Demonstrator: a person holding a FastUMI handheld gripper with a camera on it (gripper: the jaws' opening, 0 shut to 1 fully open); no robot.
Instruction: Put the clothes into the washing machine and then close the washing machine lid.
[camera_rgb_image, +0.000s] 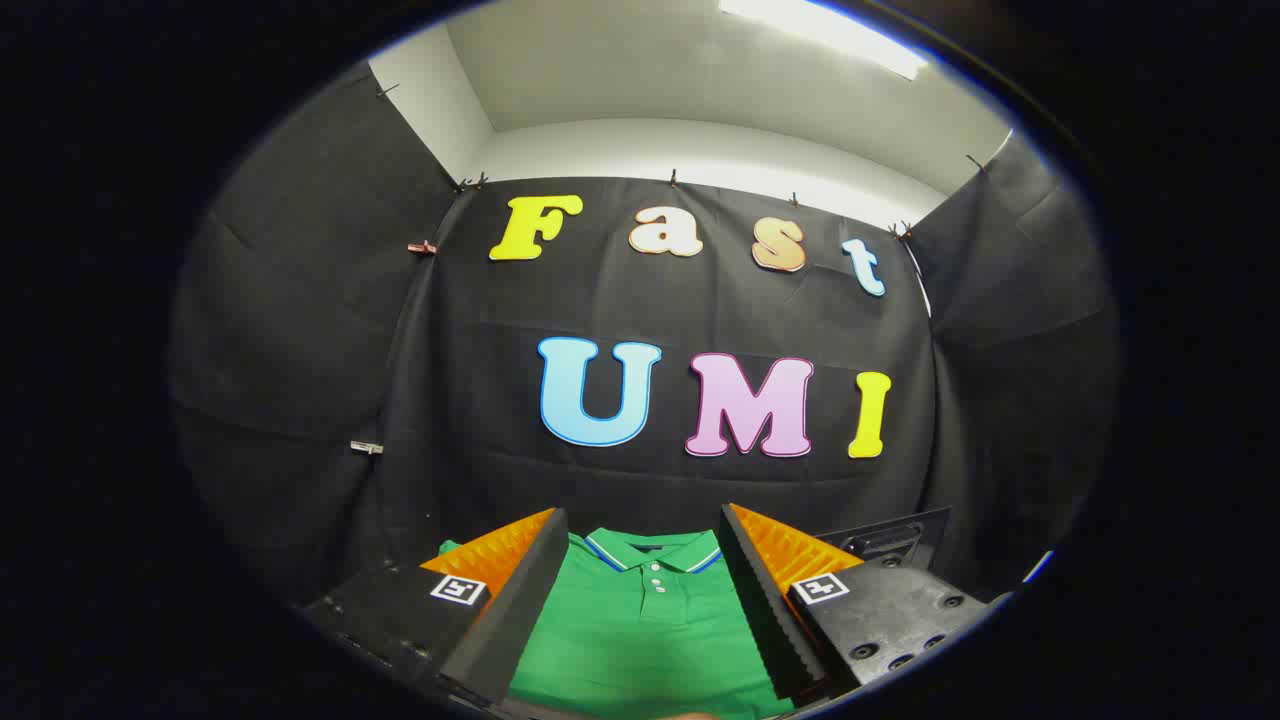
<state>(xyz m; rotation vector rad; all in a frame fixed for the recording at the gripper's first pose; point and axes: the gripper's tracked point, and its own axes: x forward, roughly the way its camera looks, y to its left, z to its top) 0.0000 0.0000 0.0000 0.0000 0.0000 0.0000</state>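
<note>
gripper (645, 560): fingers spread wide, gripping nothing
polo shirt (650, 630): green, collar and buttons facing up, lying between and beneath the fingers
backdrop: black booth wall

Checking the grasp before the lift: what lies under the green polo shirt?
That is covered: the green polo shirt fills the gap between the open gripper fingers, hiding its support. Behind its collar hangs the black cloth wall.
</note>
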